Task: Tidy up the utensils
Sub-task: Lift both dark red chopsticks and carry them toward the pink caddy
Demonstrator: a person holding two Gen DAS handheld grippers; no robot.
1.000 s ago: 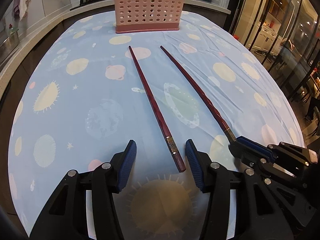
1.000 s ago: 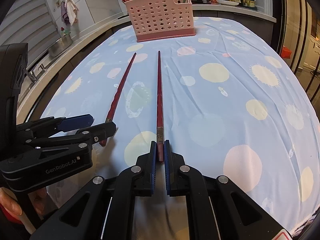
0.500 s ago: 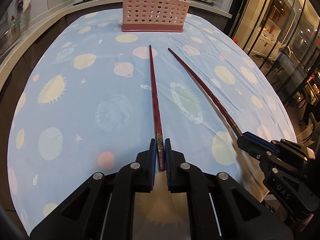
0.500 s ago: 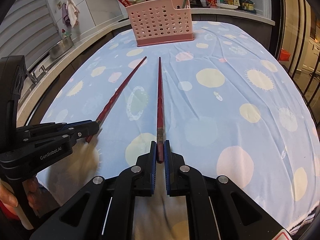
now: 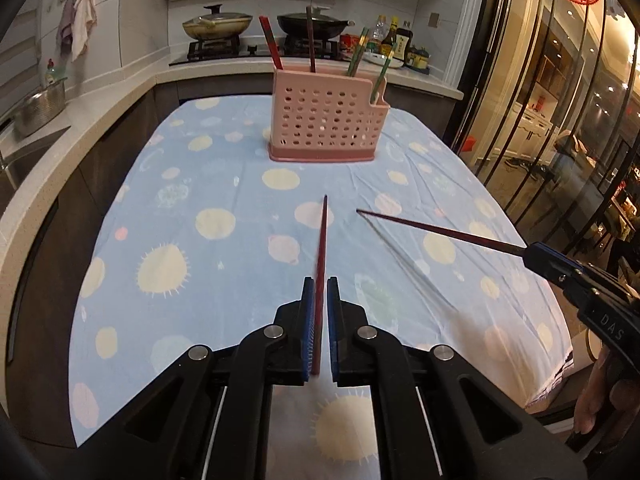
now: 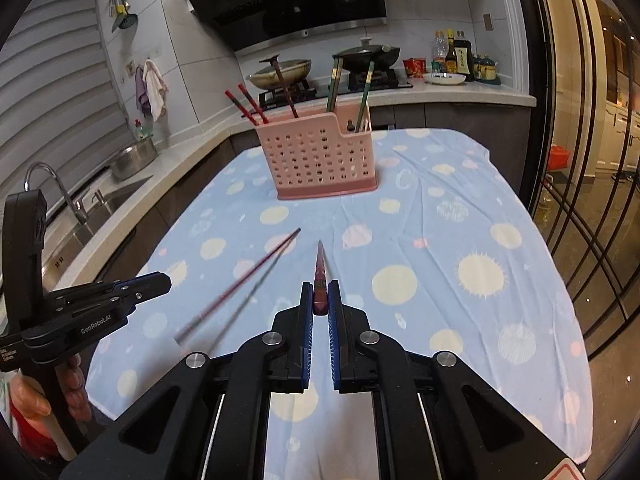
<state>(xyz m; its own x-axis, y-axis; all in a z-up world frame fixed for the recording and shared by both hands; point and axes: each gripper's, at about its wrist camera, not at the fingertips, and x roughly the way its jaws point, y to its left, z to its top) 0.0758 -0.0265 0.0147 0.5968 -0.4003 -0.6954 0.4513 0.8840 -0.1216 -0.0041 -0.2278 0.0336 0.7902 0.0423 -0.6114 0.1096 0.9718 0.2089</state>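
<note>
Left gripper (image 5: 319,292): jaws pinching the left chopstick (image 5: 321,248) near its thick end; blue pads on both sides of the shaft. It also shows at the left edge of the right wrist view (image 6: 156,282), held by a hand (image 6: 36,404).
Left chopstick: dark red, off the cloth, tip pointing toward the basket (image 5: 326,120); blurred in both views.
Right gripper (image 6: 319,294): jaws pinching the right chopstick (image 6: 320,268) at its thick end. In the left wrist view it enters from the right edge (image 5: 538,254).
Right chopstick: dark red, lifted above the cloth, tip aimed toward the basket; in the left wrist view (image 5: 436,231) it runs leftward from the gripper, its tip near the left chopstick's tip but apart.
Basket: pink, perforated, upright at the far end of the tablecloth (image 5: 200,264), well beyond both tips. Red chopsticks (image 6: 246,108) lean out at its left, a dark utensil (image 6: 284,88) stands in the middle, green chopsticks (image 6: 364,94) stand at its right, lower section.
Tablecloth: light blue with pale yellow suns and pink planets, lightly wrinkled.
Background: stove with two pans (image 5: 218,24), bottles (image 6: 460,56), sink (image 6: 100,196) with tap at left.
</note>
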